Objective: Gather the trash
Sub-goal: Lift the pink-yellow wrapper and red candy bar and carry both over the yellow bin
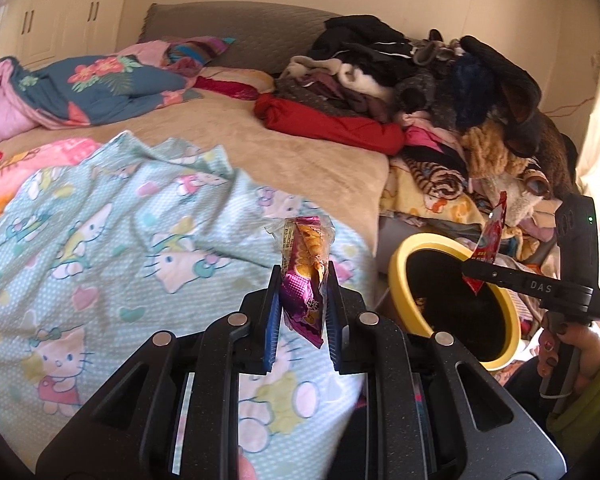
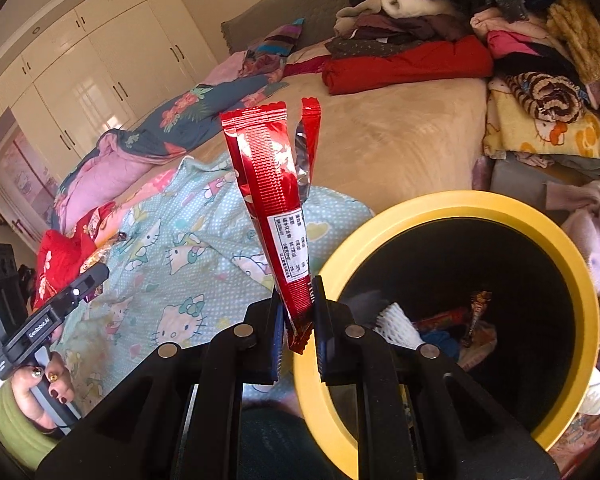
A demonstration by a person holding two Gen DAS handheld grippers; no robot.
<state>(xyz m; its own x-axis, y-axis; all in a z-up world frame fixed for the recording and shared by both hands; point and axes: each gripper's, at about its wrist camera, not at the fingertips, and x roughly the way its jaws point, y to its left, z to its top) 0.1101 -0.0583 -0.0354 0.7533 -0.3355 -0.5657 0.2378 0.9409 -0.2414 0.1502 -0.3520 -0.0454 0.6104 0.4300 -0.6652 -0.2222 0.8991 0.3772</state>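
A: The left hand-held gripper [image 1: 303,280] was pinched narrow on a purple snack wrapper [image 1: 305,276], its blue pads pressing both sides. What did its own camera give you?

B: Crinkled plastic film, purple below and clear at the top, with a biscuit picture printed on it, standing up out of the jaws. It hung over the mint cartoon-cat blanket [image 1: 112,240] on the bed [image 1: 300,148], and the yellow-rimmed bin [image 1: 396,264] sat just to its right.

A: And the right hand-held gripper [image 2: 298,296]?

B: Closed narrowly on a red foil wrapper [image 2: 272,184], long and glossy, with a ribbed seam, a serrated top edge and a white printed label. The lower end poked out beneath the pads; the rest rose upright.

A: Where was it relative to the bin?

B: At the near-left rim of the yellow-rimmed bin [image 2: 460,204]. Only the right view looked into the round black interior: a white foam net [image 2: 398,324] and other wrappers lay at the bottom.

A: What did the left view add?

B: It showed the right tool from the side, the red wrapper [image 1: 494,232] over the bin's opening, and a hand [image 1: 568,350] with dark nails in a green sleeve. Behind lay the heaped clothes [image 1: 420,80], knits and fleece.
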